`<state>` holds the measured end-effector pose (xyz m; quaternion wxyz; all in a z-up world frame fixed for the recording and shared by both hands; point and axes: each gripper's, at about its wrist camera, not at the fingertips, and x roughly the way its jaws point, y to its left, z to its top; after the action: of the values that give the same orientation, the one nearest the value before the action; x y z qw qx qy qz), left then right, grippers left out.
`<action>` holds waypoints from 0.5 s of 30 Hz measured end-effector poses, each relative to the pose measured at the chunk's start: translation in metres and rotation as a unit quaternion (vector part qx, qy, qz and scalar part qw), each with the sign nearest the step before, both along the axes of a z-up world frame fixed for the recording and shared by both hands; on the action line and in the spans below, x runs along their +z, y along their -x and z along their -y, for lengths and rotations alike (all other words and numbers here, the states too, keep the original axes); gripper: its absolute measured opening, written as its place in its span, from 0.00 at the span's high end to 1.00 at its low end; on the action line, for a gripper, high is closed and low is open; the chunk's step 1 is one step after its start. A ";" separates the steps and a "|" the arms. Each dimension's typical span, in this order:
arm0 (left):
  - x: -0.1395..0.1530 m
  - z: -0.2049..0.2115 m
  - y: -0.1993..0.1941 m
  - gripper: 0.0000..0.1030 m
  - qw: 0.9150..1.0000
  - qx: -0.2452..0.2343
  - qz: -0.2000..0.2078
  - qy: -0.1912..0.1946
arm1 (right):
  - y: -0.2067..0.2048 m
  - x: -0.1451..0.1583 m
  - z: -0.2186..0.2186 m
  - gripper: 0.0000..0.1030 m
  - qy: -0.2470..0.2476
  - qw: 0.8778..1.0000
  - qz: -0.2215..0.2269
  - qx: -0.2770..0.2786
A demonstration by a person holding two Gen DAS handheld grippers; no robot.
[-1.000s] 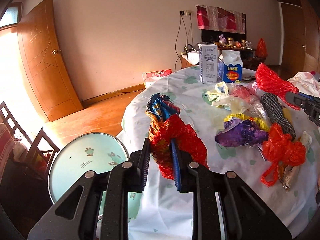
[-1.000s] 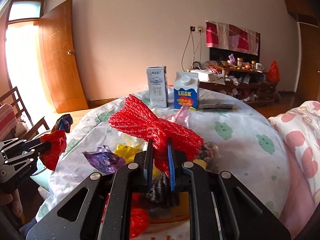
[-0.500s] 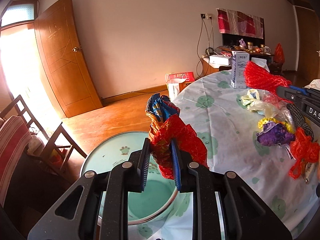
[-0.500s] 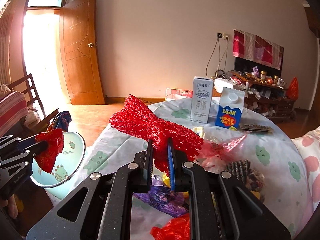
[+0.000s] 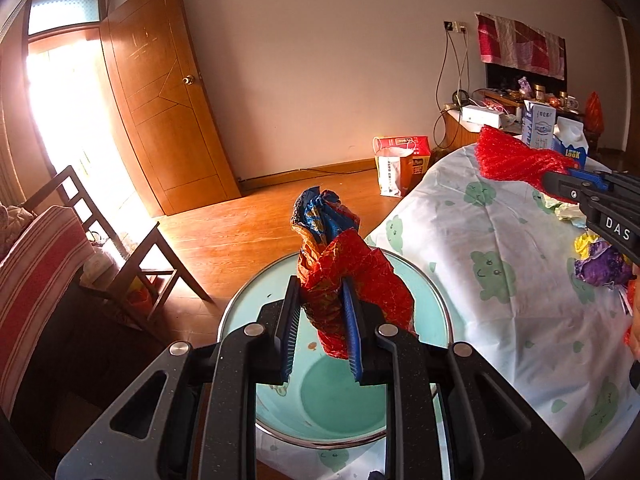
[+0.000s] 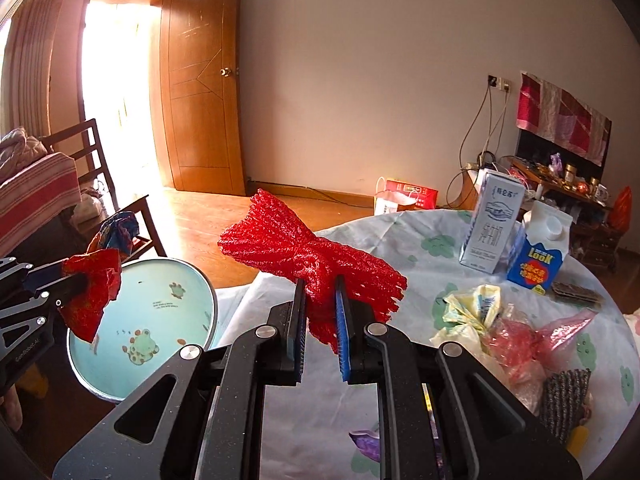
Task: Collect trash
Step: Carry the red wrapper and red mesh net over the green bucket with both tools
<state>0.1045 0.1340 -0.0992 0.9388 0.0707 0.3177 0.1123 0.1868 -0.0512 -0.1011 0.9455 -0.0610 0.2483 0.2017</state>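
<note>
Trash is riding in both claws at this moment: the left gripper is pinching a crumpled red-and-blue foil wrapper, and the right gripper is pinching a red foam net, each pair of jaws pressed onto its piece.

What the coming drop turns on is where the pale green basin is lying relative to each claw. In the left wrist view the basin is sitting straight below and just ahead of the left fingertips, the wrapper standing upright over its hollow, long axis running up and away from the jaws. The right gripper is hanging over the edge of the round table, with the basin off to its left and lower, so the left hand is plainly the nearer one (my judgement is that it lets go first). The net is lying crosswise in the right jaws, flaring out to either side.

Compared with a second ago, both views are showing more floor and door and less tabletop; the basin, then off at the lower left of the left wrist view, is now sitting centred beneath that claw, and both grips are looking unchanged.

Leftover trash is waiting on the table beside two cartons.
</note>
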 end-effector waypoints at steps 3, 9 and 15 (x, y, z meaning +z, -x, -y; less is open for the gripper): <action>-0.003 -0.006 0.000 0.80 1.000 0.006 -0.004 -0.002 | -0.005 -0.005 -0.009 0.87 0.002 1.000 -0.001 0.008; -0.010 -0.017 0.001 0.80 1.000 0.018 -0.011 -0.003 | -0.016 -0.013 -0.021 0.87 0.009 1.000 -0.004 0.022; -0.013 -0.029 0.001 0.80 0.999 0.032 -0.016 -0.004 | -0.022 -0.020 -0.034 0.87 0.013 0.999 -0.006 0.035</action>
<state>0.1032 0.1625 -0.1125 0.9294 0.0660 0.3340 0.1424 0.2091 -0.0169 -0.1215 0.9356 -0.0810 0.2542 0.2314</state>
